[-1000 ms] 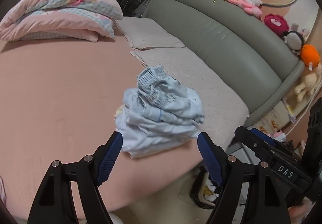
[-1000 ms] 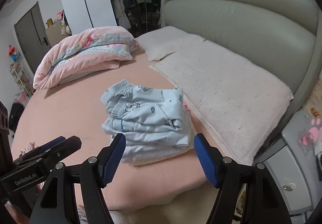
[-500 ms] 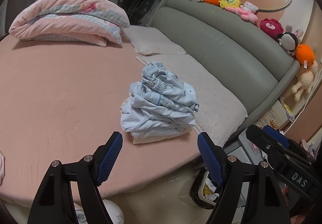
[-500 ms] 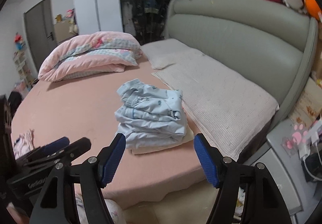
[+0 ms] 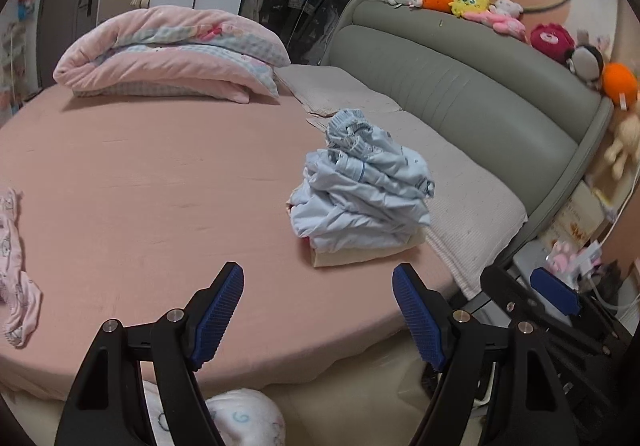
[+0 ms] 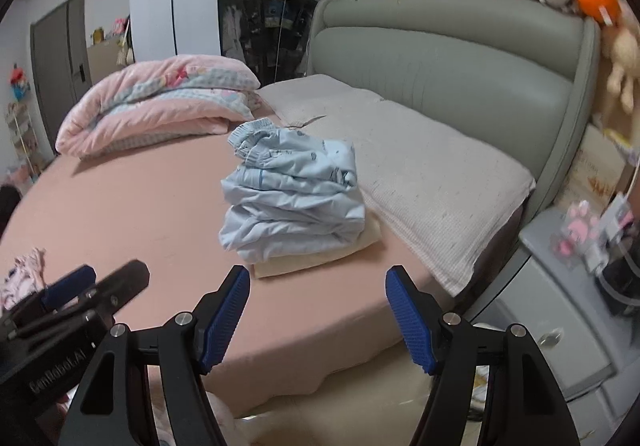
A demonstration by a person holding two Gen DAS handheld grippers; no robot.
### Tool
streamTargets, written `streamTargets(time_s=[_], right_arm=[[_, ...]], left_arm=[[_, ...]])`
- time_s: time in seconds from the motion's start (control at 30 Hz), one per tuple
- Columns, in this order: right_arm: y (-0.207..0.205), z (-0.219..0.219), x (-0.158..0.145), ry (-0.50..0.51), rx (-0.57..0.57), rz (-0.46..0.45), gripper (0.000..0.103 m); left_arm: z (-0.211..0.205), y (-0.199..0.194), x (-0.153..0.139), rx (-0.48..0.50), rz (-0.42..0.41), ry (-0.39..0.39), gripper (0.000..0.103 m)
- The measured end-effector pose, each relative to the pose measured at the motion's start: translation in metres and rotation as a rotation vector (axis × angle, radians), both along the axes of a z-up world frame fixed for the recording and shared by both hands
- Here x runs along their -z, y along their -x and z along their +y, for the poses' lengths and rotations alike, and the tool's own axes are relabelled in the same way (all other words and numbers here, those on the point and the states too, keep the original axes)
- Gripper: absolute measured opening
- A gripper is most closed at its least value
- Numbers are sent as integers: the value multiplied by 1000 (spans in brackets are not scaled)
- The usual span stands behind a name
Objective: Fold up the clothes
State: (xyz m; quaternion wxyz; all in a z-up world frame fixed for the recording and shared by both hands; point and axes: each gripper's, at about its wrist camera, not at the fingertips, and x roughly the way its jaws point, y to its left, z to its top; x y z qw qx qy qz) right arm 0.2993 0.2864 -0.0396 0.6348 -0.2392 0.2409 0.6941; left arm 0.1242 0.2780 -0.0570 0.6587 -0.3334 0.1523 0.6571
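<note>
A stack of folded light-blue clothes (image 5: pixel 362 189) on a cream garment lies on the pink bed (image 5: pixel 160 197) near its right side; it also shows in the right wrist view (image 6: pixel 294 197). A pink unfolded garment (image 5: pixel 14 266) lies at the bed's left edge, and it shows in the right wrist view (image 6: pixel 24 272). My left gripper (image 5: pixel 318 310) is open and empty, held off the bed's front edge. My right gripper (image 6: pixel 318 310) is open and empty, also back from the stack.
A folded pink quilt (image 5: pixel 172 53) lies at the far side. A grey headboard (image 5: pixel 460 85) with plush toys (image 5: pixel 548 39) runs along the right, with a beige mat (image 5: pixel 472 205) below it. A grey nightstand (image 6: pixel 560 310) stands right of the bed.
Both grippers have pulled back from the stack, away from the bed and past its edge. The stack stays in place. The pink garment has come into view at left.
</note>
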Motion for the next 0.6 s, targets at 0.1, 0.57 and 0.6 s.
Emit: streamTargets(time_s=[0.1,0.57,0.6], right_arm=[[-8,-7,10,-1,-13,73,70],[-33,-37,13,-34,-3,116,70],[-35,-38,14,-32,-1,122,70]], left_arm=[[-7,-1,7,1,12,-1,76],[-29,-17,5,16,100,-21,76],[-29,-19,6,21,113,-14,76]])
